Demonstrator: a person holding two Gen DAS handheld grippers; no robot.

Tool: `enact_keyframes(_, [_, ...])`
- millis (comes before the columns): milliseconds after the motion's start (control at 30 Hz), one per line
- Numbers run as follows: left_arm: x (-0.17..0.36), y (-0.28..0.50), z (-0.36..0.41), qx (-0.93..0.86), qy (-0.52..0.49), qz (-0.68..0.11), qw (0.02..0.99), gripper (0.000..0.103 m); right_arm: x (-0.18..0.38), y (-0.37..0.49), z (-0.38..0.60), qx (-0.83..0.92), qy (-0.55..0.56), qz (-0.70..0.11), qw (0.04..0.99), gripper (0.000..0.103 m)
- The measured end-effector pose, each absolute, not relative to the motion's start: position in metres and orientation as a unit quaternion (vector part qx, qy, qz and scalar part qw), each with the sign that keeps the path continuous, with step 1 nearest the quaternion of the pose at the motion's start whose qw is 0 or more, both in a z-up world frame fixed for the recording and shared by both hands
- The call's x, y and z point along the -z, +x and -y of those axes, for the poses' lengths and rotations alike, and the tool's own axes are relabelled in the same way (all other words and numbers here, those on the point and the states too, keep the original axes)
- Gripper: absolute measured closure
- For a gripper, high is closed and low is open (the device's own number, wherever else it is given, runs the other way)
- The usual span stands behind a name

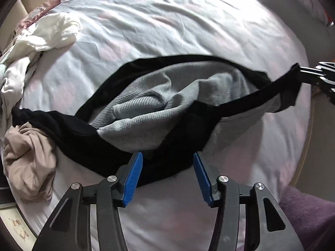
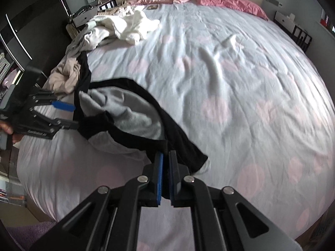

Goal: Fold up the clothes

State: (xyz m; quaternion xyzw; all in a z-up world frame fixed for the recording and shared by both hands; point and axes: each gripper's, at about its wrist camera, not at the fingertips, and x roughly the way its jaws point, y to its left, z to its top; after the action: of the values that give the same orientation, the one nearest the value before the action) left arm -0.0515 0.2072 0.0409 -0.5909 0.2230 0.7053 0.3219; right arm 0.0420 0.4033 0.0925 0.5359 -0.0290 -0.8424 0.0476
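Note:
A black garment with a grey ribbed inside hangs stretched above the bed; it also shows in the right wrist view. My left gripper is open, its blue pads on either side of the garment's black near edge. In the right wrist view it sits at the garment's left end, jaws apart. My right gripper is shut on the garment's black edge and holds that end up. In the left wrist view it grips the far right corner.
The bed sheet is pale with pink spots. A beige garment and white clothes lie heaped at the bed's left side. Pink pillows lie against the headboard. Dark shelving stands left of the bed.

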Motion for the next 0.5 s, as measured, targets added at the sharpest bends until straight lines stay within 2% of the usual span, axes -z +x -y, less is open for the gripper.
enact_keyframes(200, [-0.014,-0.053,-0.223,-0.685,-0.605,-0.231,0.334,0.052,-0.072,0.049,-0.408,0.837,0.542,0.042,0.058,0.098])
enact_keyframes(267, [-0.013,-0.051,-0.229,-0.683,-0.606,-0.231,0.336,0.067,-0.068,0.05,-0.411,0.836,0.544,0.046,0.06,0.098])
enact_keyframes(300, [-0.013,-0.05,-0.231,-0.683,-0.609,-0.227,0.334,0.079,-0.066,0.05,-0.413,0.835,0.545,0.048,0.061,0.098])
enact_keyframes(400, [-0.013,-0.05,-0.236,-0.689,-0.61,-0.214,0.327,0.097,-0.063,0.048,-0.419,0.834,0.546,0.051,0.062,0.098])
enact_keyframes(500, [-0.024,-0.051,-0.234,-0.699,-0.611,-0.192,0.318,0.099,-0.064,0.047,-0.424,0.835,0.545,0.05,0.064,0.098])
